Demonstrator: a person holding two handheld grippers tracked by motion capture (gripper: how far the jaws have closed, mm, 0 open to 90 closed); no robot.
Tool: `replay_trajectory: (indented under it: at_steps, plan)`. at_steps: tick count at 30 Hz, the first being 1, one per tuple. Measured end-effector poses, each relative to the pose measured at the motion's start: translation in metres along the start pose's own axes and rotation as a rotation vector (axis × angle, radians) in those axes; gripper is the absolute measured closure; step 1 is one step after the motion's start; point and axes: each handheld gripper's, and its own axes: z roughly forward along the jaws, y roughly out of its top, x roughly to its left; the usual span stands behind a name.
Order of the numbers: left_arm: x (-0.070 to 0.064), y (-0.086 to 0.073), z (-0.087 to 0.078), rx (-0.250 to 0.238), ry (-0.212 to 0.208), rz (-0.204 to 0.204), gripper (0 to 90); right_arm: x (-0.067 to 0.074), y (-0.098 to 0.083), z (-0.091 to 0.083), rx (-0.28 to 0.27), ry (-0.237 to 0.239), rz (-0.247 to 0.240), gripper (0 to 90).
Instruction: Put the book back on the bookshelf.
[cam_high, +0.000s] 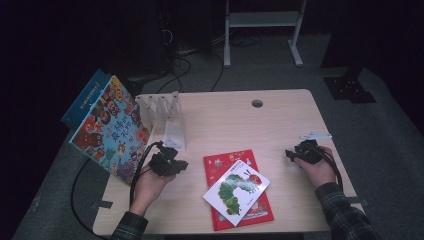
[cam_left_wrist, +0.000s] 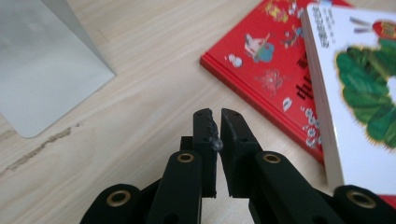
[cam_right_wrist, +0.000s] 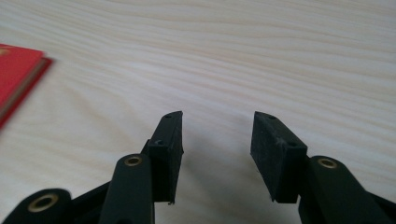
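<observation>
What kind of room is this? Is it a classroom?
Probably not a classroom. It looks like a lab or recording room: a lone wooden table with picture books and a white book rack, cables on the floor, and dark all around.

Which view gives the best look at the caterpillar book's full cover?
The high view: the caterpillar book lies whole and askew atop the red book. The left gripper view crops it at the right edge, showing the caterpillar's green body and page edge. The right gripper view catches the red book's corner.
</observation>
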Motion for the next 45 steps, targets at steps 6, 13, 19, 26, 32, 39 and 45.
replay_trajectory:
  at_steps: [6,13,19,26,32,39,45]
  plan:
    - [-0.006,-0.009,0.012,0.009,-0.036,0.027,69.3,0.017,-0.004,-0.019,0.002,0.117,-0.02,52.2]
    - [-0.017,-0.015,0.017,-0.003,-0.079,0.055,53.1,0.047,-0.016,-0.037,0.006,0.23,-0.073,51.0]
    - [-0.024,-0.022,0.021,0.005,-0.098,0.064,42.7,0.066,-0.027,-0.05,0.013,0.305,-0.118,49.9]
    - [-0.03,-0.022,0.029,0.019,-0.135,0.057,37.5,0.077,-0.039,-0.053,0.055,0.341,-0.141,47.9]
    - [-0.032,-0.023,0.034,0.022,-0.16,0.044,33.7,0.084,-0.04,-0.047,0.068,0.365,-0.169,44.7]
    - [-0.033,-0.023,0.037,0.056,-0.194,0.059,28.0,0.092,-0.037,-0.039,0.079,0.37,-0.2,43.5]
    - [-0.03,-0.022,0.034,0.021,-0.165,0.035,12.5,0.096,-0.031,-0.033,0.072,0.368,-0.218,42.9]
